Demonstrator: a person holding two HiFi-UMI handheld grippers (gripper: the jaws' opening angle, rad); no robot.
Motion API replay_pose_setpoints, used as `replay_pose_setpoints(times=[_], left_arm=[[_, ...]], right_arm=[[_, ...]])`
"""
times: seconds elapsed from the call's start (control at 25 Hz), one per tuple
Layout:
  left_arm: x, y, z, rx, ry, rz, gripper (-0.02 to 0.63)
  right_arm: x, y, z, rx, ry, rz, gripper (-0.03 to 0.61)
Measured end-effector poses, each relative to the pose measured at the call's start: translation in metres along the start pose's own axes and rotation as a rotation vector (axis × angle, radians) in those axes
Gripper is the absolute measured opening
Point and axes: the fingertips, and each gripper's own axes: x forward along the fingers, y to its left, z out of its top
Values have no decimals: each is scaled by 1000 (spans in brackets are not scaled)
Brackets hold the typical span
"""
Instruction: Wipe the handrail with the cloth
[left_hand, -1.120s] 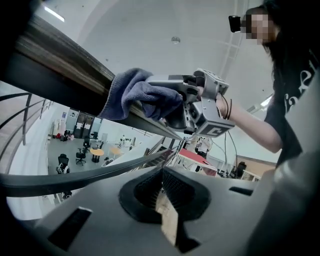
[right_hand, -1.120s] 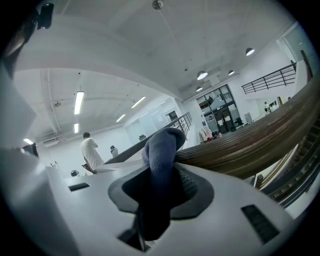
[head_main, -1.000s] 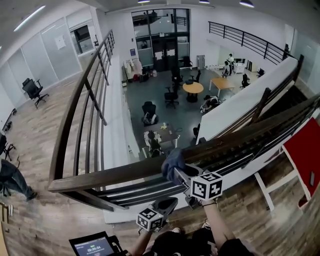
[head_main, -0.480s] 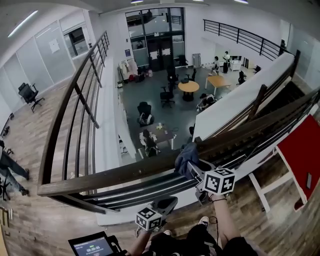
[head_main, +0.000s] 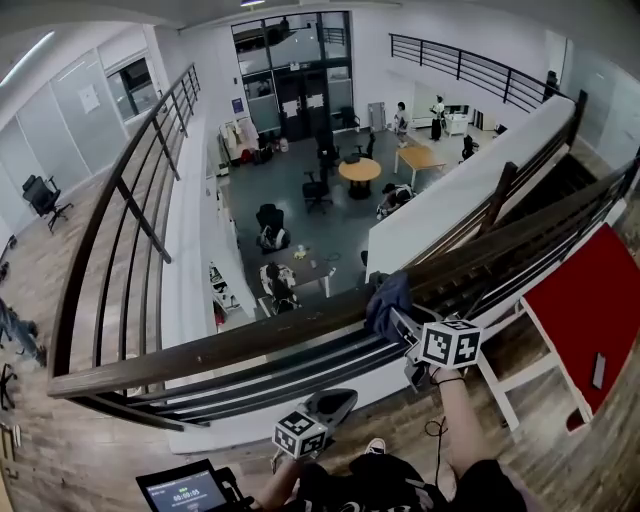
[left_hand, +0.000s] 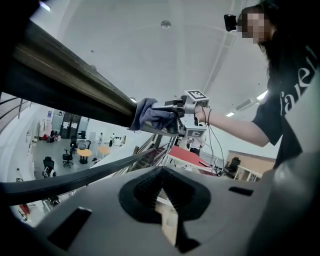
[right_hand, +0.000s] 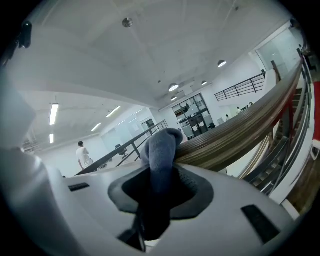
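Note:
A dark wooden handrail (head_main: 230, 345) runs from the lower left up to the right. A blue-grey cloth (head_main: 388, 293) lies draped over it just right of the middle. My right gripper (head_main: 401, 322) is shut on the cloth and presses it against the rail. The right gripper view shows the cloth (right_hand: 160, 147) bunched between the jaws, with the handrail (right_hand: 240, 129) just beyond. My left gripper (head_main: 338, 402) hangs below the rail, shut and empty. From the left gripper (left_hand: 162, 172) view I see the handrail (left_hand: 65, 80), the cloth (left_hand: 150, 114) and the right gripper (left_hand: 170, 112).
Thin metal rails (head_main: 270, 375) run under the handrail. Past them is a drop to a lower floor with tables (head_main: 358, 170) and chairs. A red panel (head_main: 590, 295) on a white frame stands at the right. A tablet screen (head_main: 185, 492) sits at the bottom left.
My right gripper has slid to the right and slightly up along the handrail, taking the cloth with it. The left gripper has stayed in about the same place.

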Motion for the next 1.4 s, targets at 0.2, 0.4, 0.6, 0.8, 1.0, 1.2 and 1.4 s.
replay_pose_setpoints(times=[0.2, 0.4, 0.6, 0.8, 1.0, 1.2, 1.4], left_arm=[[54, -20, 4, 0, 15, -3, 0], [92, -34, 2, 11, 48, -10, 0], [104, -17, 1, -1, 46, 31, 0], [109, 0, 8, -5, 30, 86, 0], [108, 0, 12, -54, 47, 79, 1], [97, 15, 1, -54, 51, 106, 0], [51, 35, -2, -52, 50, 146, 0]], right_arm=[[-31, -99, 37, 21, -9, -72, 98], [-57, -188, 63, 64, -19, -118, 98], [-71, -266, 88, 35, -13, -194, 98], [-97, -339, 123, -27, 21, -284, 98], [-119, -399, 154, -36, 27, -405, 98], [-136, -446, 166, -25, 12, -514, 98], [-134, -406, 166, -17, -36, -502, 98]])
